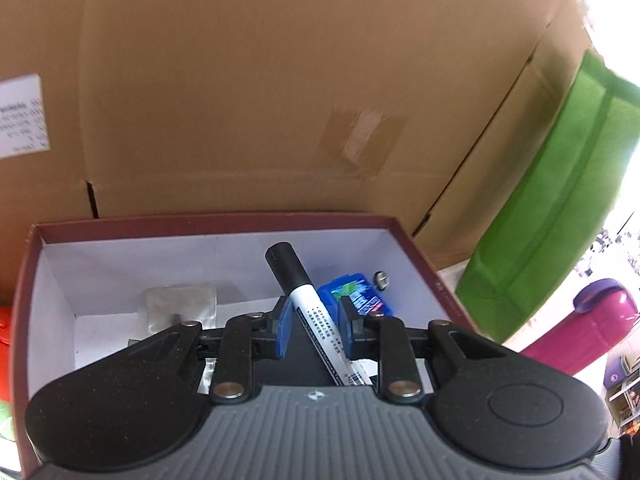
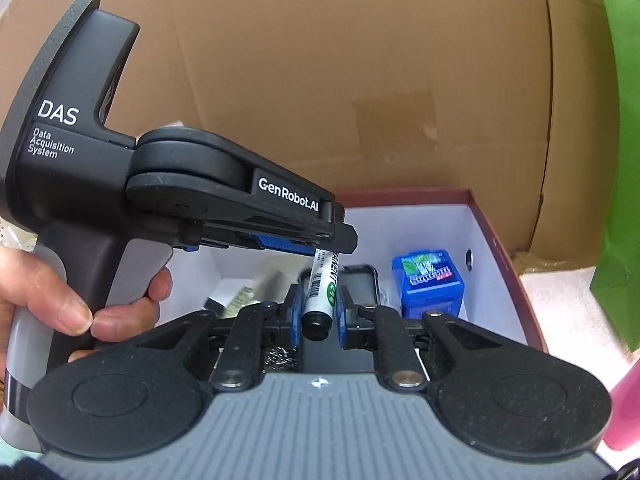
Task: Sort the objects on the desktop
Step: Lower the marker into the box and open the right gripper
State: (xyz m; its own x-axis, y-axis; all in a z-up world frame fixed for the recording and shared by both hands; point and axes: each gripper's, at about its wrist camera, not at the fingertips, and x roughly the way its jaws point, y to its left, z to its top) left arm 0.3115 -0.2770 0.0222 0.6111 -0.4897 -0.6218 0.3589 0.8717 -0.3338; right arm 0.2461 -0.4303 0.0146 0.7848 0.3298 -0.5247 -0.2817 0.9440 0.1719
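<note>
A: Marker [image 1: 304,300] first. How will it handle?

B: Light, stiff, a smooth plastic barrel, so likely a bit slippery. It hangs tilted over the open box [image 1: 200,220], black cap up toward 11 o'clock in the left wrist view. I'd take it on the white barrel, not the cap, which could pull off.

A: Who has it?

B: The left tongs [image 1: 315,328] are clenched on the barrel just below the cap. In the right wrist view the dark end of the marker sits between the blue pads [image 2: 295,312] of the right tongs [image 2: 318,316]. I cannot tell whether they press on it or only flank it.

A: Around it, from the left?

B: In the left wrist view, a silvery foil packet [image 1: 180,304] lies on the box floor at 9 o'clock of the marker. Past the marker, at 3 o'clock, stands a blue pack [image 1: 356,292], and just beside that a small metal piece [image 1: 381,280] against the wall. Outside the box, a green bag [image 1: 560,200] and a purple bottle [image 1: 592,328] sit at the far right. A big brown carton [image 1: 240,100] rises behind everything at 12 o'clock.

A: Anything in the way?

B: The right wrist view shows a dark flat item [image 2: 360,284] on the box floor, right under the marker. The blue pack is near too. I judge a drop would land on them, harmlessly. The two grippers are crowded together, and bumping each other is the likelier trouble.
</note>
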